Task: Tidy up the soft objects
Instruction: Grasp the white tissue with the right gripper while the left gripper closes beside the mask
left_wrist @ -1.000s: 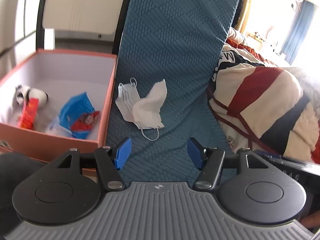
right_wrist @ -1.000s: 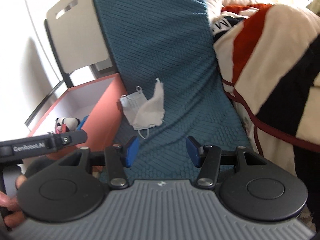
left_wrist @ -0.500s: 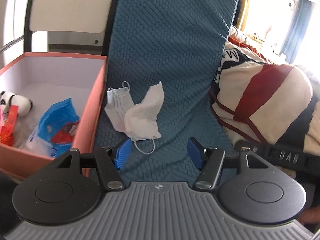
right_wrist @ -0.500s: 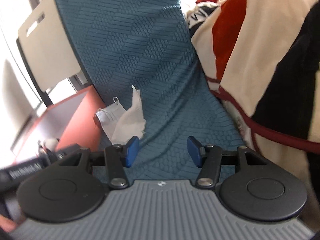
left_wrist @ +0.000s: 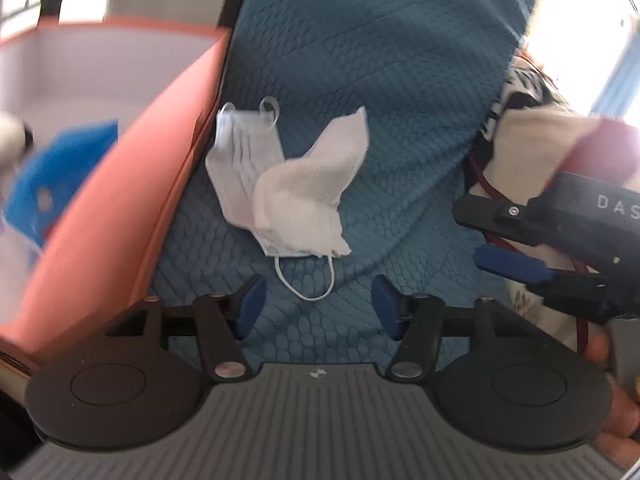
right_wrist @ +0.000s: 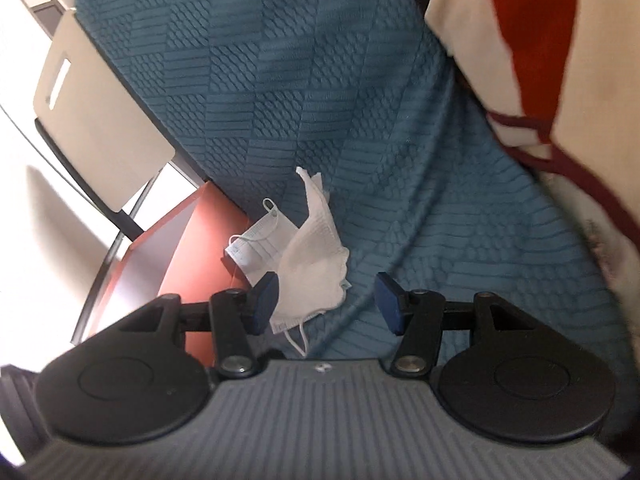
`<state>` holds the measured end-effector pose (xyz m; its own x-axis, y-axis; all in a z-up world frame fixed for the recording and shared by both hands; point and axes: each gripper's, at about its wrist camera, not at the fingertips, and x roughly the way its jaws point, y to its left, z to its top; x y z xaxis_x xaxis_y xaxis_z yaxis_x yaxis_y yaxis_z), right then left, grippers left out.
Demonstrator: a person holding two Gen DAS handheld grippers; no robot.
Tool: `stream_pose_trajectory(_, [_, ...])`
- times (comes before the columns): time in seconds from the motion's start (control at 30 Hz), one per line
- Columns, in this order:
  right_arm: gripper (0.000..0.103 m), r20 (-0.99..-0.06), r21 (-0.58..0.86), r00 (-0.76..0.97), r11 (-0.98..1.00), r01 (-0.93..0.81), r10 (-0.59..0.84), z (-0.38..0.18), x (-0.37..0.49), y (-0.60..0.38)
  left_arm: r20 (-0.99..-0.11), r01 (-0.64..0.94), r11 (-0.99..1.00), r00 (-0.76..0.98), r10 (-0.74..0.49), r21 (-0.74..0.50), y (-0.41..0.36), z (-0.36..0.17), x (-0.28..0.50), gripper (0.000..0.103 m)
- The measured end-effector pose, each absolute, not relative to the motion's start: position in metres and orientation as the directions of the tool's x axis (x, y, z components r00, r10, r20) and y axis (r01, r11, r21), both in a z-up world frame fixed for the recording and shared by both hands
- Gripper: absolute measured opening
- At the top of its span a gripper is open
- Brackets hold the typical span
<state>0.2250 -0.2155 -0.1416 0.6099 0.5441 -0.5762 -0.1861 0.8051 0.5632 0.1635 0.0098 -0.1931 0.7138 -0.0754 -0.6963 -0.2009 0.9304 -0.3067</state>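
While both claws gape empty, right claw (left_wrist: 516, 268) reads "DAS"; left claw (left_wrist: 318, 306) just narrowed.

Ahead of your fingers, a textured white tissue (left_wrist: 304, 208) overlaps a pleated fabric-like mask (left_wrist: 244, 160) on embossed matt teal cloth (left_wrist: 380, 60); left, a smooth orange box (left_wrist: 120, 184).

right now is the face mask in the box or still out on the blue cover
Out. The face mask lies on the blue cover beside the box wall, partly under the white tissue.
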Motion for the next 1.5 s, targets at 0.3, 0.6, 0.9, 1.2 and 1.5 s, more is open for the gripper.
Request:
stream_pose_trajectory(0.3, [0.057,-0.634,0.568,0.515,0.8,-0.196,0.577,-0.169,0.278,-0.184,-0.709,-0.257,0.912,0.703,-0.049,-0.318,0.015,-0.209,0.183,0.031])
stream_pose_trajectory(0.6, [0.058,-0.645,0.565,0.503,0.802,-0.193,0.575,-0.175,0.307,-0.157,-0.733,-0.352,0.893,0.679,0.039,-0.279,0.017,-0.215,0.2,0.033])
stream_pose_trajectory(0.9, [0.062,-0.664,0.586,0.479,0.798,-0.144,0.574,-0.189,0.337,-0.139,-0.741,-0.381,0.87,0.67,0.028,-0.312,0.028,-0.223,0.212,0.032])
stream_pose_trajectory(1.2, [0.063,-0.675,0.585,0.476,0.802,-0.121,0.564,-0.201,0.356,-0.122,-0.732,-0.363,0.88,0.68,0.026,-0.306,0.026,-0.224,0.216,0.008])
stream_pose_trajectory(1.5, [0.061,-0.703,0.538,0.449,0.825,-0.171,0.551,-0.212,0.369,-0.099,-0.752,-0.329,0.885,0.658,-0.035,-0.329,0.024,-0.228,0.219,0.004])
